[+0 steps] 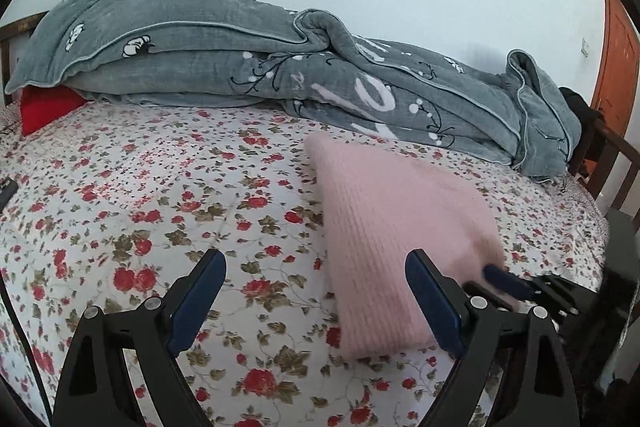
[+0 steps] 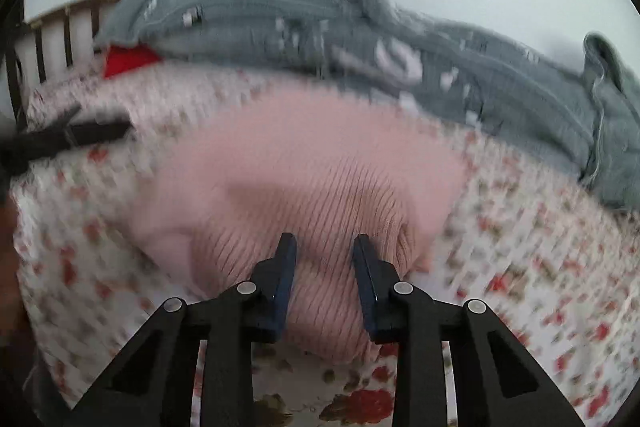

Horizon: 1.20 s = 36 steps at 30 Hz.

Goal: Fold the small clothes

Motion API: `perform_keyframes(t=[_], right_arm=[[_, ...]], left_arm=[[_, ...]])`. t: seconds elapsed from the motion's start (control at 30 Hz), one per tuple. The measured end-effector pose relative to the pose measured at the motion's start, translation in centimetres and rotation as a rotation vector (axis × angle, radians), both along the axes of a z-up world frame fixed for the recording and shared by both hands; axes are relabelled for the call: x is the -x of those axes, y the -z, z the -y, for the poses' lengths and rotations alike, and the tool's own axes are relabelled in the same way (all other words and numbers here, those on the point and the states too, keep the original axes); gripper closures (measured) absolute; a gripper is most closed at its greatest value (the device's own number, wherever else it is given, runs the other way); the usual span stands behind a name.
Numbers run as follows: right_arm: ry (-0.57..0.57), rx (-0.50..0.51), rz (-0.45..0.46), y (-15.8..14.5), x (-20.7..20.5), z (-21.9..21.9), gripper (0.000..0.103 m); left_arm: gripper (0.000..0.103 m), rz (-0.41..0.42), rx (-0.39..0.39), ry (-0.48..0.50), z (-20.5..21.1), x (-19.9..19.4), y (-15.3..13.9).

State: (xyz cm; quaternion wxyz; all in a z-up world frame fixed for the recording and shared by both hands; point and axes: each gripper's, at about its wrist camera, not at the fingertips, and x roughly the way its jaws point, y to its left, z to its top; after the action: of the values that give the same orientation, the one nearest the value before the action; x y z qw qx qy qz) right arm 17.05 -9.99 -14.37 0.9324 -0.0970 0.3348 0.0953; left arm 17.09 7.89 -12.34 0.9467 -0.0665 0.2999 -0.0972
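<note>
Working on the pink sweater (image 2: 304,179), the person has it lying on the flowered bedsheet (image 1: 160,187), already doubled into a thick, roughly square bundle, so the step in hand looks like a late fold or the final tidy-up rather than the first fold

The right gripper (image 2: 325,247) sits low over the near edge of the sweater. Its fingers are part-way open, with a raised ridge of ribbed knit lying between them; the blue pads (image 2: 286,283) stand on either side of that ridge, but whether they pinch it cannot be told, because this view is smeared by motion. The folded bulk spreads ahead of the fingertips and to their left

The left gripper (image 1: 316,259) is wide open and holds nothing. Bare bedsheet lies between its fingers, and the sweater lies ahead and to the right, its left edge passing just inside the right finger. The other gripper shows beyond that right finger, at the sweater's far corner

A grey quilt (image 1: 280,67) is heaped well beyond both sets of fingertips, with a red pillow (image 1: 44,107) poking out at its left end

Next, I judge the right fingers must either close fully on the ridge or let it go, while the left ones come across to the free edge to steady it. The soft knit could slump and undo the fold
</note>
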Motion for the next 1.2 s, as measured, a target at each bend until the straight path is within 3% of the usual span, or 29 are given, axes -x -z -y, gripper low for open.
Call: perform_keyframes(t=[0.13, 0.27, 0.33, 0.4, 0.47, 0.53, 0.63, 0.7, 0.87, 0.9, 1.0, 1.07, 1.13, 1.2], right_arm=[[-0.037, -0.027, -0.016, -1.9, 0.7, 1.0, 0.075], [-0.006, -0.165, 0.032, -4.3, 0.4, 3.7, 0.074], [0.032, -0.201, 0.035, -4.4, -0.7, 4.8, 0.074], [0.073, -0.189, 0.022, -3.6, -1.7, 5.4, 0.074], [0.101, -0.150, -0.047, -2.0, -3.1, 5.7, 0.072], [0.093, -0.110, -0.089, -1.2, -3.6, 5.5, 0.072], [0.046, -0.041, -0.046, -3.1, -3.2, 4.9, 0.072], [0.036, -0.049, 0.007, -4.8, -3.4, 5.0, 0.072], [0.051, -0.070, 0.051, -6.6, -7.2, 5.2, 0.072], [0.061, -0.079, 0.049, -6.5, -8.2, 5.2, 0.072], [0.083, -0.127, -0.016, -4.9, -11.2, 5.6, 0.073], [0.103, -0.114, -0.094, -2.7, -12.9, 5.6, 0.093], [0.140, -0.102, -0.190, 0.3, -14.4, 6.1, 0.094], [0.139, -0.159, -0.203, 1.2, -14.7, 6.9, 0.095]], left_arm=[[0.012, -0.008, 0.034, 0.014, 0.0, -0.9, -0.2], [0.012, -0.024, 0.128, 0.102, 1.5, -2.2, -0.2], [0.012, -0.040, 0.067, 0.116, 3.5, -2.9, 0.4], [0.016, -0.055, -0.045, 0.114, 5.8, -3.2, 1.6], [0.022, -0.077, -0.117, 0.140, 7.2, -3.3, 2.6], [0.023, -0.052, -0.115, 0.154, 7.2, -3.0, 2.5], [0.029, -0.024, -0.091, 0.153, 6.2, -3.4, 0.8], [0.032, -0.007, -0.083, 0.139, 5.6, -4.7, -0.5], [0.053, -0.031, -0.122, 0.184, 6.7, -9.9, -2.1], [0.059, -0.048, -0.137, 0.176, 7.0, -11.2, -2.1], [0.065, -0.118, -0.110, 0.194, 7.5, -14.2, -1.3], [0.073, -0.167, -0.128, 0.205, 8.3, -15.5, 0.1], [0.079, -0.207, -0.170, 0.204, 9.0, -16.3, 1.7], [0.079, -0.214, -0.182, 0.203, 9.4, -16.4, 2.7]])
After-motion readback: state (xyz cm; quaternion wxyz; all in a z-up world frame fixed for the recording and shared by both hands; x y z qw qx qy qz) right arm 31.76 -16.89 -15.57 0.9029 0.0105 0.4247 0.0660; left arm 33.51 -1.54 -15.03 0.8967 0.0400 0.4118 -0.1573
